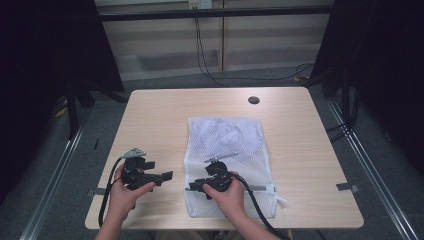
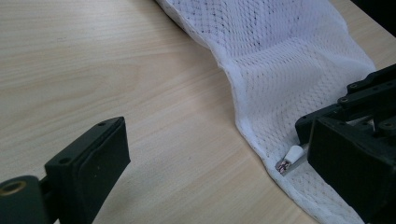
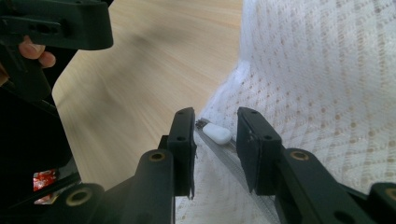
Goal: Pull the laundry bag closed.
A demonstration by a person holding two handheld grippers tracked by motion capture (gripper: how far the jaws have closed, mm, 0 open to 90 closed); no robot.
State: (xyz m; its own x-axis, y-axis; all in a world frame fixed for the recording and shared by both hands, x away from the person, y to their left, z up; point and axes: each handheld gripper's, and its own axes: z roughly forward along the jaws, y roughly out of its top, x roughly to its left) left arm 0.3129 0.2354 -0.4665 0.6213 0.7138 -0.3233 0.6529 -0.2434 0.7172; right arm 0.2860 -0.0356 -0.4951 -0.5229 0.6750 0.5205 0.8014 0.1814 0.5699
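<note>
My grippers at the near-left corner of a white mesh bag

My left gripper (image 1: 165,176) hangs spread over bare table (image 1: 150,125), just left of the mesh bag (image 1: 225,145). The bag lies flat mid-table, netted, white-hemmed, crumpled cloth showing inside. My right gripper (image 3: 215,151) stands narrowly parted around the white zipper pull (image 3: 217,133) at its corner, not yet pinching.

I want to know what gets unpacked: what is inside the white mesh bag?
Through the mesh bag, crumpled pale fabric shows in its far half. What the item is cannot be told, since the netting blurs it. The white zipper pull sits at the near corner, between the right hand-held gripper's jaws.
</note>
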